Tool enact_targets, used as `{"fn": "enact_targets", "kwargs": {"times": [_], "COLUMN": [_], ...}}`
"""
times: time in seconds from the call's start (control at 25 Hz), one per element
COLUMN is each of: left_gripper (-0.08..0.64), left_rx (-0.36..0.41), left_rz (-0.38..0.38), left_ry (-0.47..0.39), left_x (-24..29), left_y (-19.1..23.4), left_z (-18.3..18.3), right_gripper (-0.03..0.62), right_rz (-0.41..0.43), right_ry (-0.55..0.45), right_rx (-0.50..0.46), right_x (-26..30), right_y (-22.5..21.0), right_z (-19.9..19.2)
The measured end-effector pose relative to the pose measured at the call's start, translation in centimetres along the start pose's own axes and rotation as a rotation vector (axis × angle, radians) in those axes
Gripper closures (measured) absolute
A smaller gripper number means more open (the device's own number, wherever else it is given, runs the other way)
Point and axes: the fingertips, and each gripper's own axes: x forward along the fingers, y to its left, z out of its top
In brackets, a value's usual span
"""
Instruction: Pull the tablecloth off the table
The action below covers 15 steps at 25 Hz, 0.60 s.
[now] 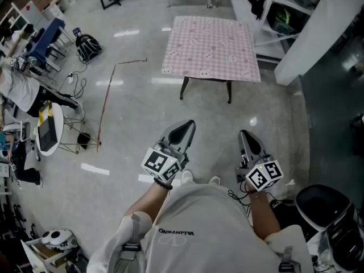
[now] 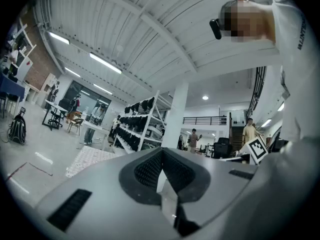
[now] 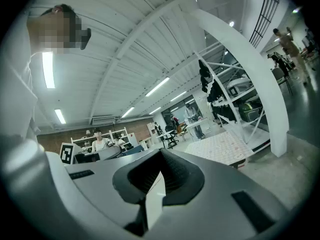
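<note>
- Pink checked tablecloth [image 1: 210, 47] with small pale motifs lies flat over a square table [image 1: 184, 88], its edges hanging a little way over each side; dark legs show beneath.
- Table and cloth stand on a glossy grey floor [image 1: 136, 107], well apart from the person, straight ahead.
- Left gripper [image 1: 181, 134] is held low in front of the person's body, jaws closed together with nothing between them.
- Right gripper [image 1: 248, 142] is beside it, jaws likewise pressed together and empty.
- Each gripper view shows the cloth far off beyond the jaw tips, neither gripper touching it.
</note>
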Motion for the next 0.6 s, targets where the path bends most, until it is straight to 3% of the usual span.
{"fn": "enact_targets", "kwargs": {"times": [0.6], "left_gripper": [0.558], "left_rx": [-0.016], "left_rz": [-0.003], "left_ry": [-0.012], "left_x": [-0.6], "left_y": [1.8], "left_z": [0.6], "right_gripper": [0.581], "right_rz": [-0.016], "right_ry": [-0.024], "right_rx": [0.005], "right_x": [2.2], "right_y": [0.2], "right_z": [0.4]}}
